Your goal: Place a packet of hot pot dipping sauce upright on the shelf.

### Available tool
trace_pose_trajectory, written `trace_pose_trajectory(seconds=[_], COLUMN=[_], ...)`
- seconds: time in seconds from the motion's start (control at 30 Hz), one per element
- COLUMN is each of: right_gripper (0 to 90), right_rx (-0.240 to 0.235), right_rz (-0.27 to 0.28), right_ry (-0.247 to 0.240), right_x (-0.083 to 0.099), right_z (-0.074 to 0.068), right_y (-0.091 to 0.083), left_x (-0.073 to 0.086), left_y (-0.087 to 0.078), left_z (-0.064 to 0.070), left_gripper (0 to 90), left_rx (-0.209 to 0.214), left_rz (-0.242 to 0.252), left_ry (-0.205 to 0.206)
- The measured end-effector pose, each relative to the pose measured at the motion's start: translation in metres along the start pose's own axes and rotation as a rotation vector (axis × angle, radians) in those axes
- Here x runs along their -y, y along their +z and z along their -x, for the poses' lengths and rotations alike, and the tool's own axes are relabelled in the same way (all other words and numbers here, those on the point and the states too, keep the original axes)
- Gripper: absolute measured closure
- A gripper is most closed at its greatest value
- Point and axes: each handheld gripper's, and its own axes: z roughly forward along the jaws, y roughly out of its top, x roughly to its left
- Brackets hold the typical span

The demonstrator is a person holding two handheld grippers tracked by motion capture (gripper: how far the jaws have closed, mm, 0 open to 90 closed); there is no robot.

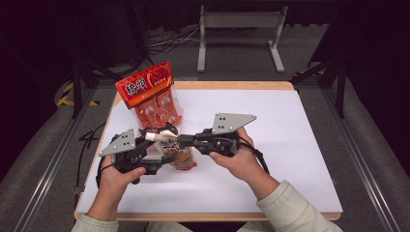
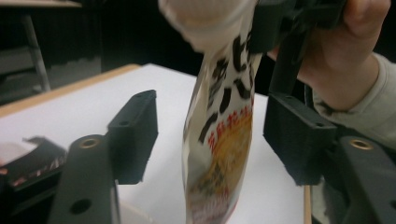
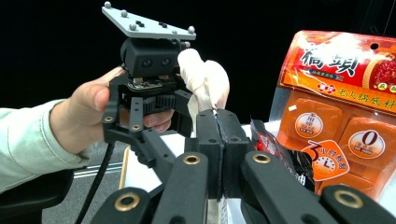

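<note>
1. Nearest the lens in my right gripper view, my right gripper (image 3: 217, 154) has its two black jaws pressed together at lower centre, pinching the thin top of a white snack pouch (image 3: 204, 81) whose crumpled end bunches up above them.
2. My left gripper (image 2: 210, 140) stands with its jaws apart in its own view, one at lower left and one at right, and the pouch (image 2: 222, 140) hangs upright in the gap between them, touching neither that I can see.
3. That pouch has black characters on white up top and a yellow-orange picture lower down.
4. From the high view, both grippers meet just left of centre over the white table (image 1: 290, 145): my left hand (image 1: 118, 176) comes in at lower left, my right hand (image 1: 239, 162) at centre right, and the pouch (image 1: 181, 157) sits between the two grippers (image 1: 157, 157) (image 1: 167, 140).
5. An orange blister pack (image 1: 152, 96) of round pieces stands tilted behind them, toward the upper left of the table.
6. In the right gripper view the same pack (image 3: 345, 112) rises at the right edge.
7. A dark torn wrapper (image 2: 35, 158) lies at the left edge of my left gripper view.
</note>
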Motion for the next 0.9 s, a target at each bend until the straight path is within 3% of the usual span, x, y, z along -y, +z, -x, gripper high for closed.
trace_pose_trajectory(seconds=[0.1, 0.3, 0.53, 0.73, 0.9], right_gripper=[90.0, 90.0, 89.8, 88.8, 82.8], right_rx=[-0.002, -0.003, -0.002, -0.002, 0.005], right_rz=[0.002, 0.001, 0.020, 0.013, 0.017], right_ry=[0.001, 0.003, 0.003, -0.003, 0.004], right_x=[0.000, 0.002, 0.001, 0.002, 0.001], right_z=[0.000, 0.000, 0.001, 0.001, 0.002], right_y=[0.001, 0.002, 0.000, -0.001, -0.004], left_x=[0.001, 0.002, 0.000, -0.006, -0.013], left_y=[0.002, -0.001, -0.006, -0.007, -0.009], left_z=[0.001, 0.000, -0.002, -0.004, -0.005], left_gripper=[48.2, 63.8, 82.8, 87.3, 88.1], left_rx=[0.018, 0.012, 0.059, 0.087, 0.084], left_rz=[-0.002, -0.013, 0.012, -0.035, -0.063], left_ry=[-0.002, -0.009, -0.012, 0.024, 0.039])
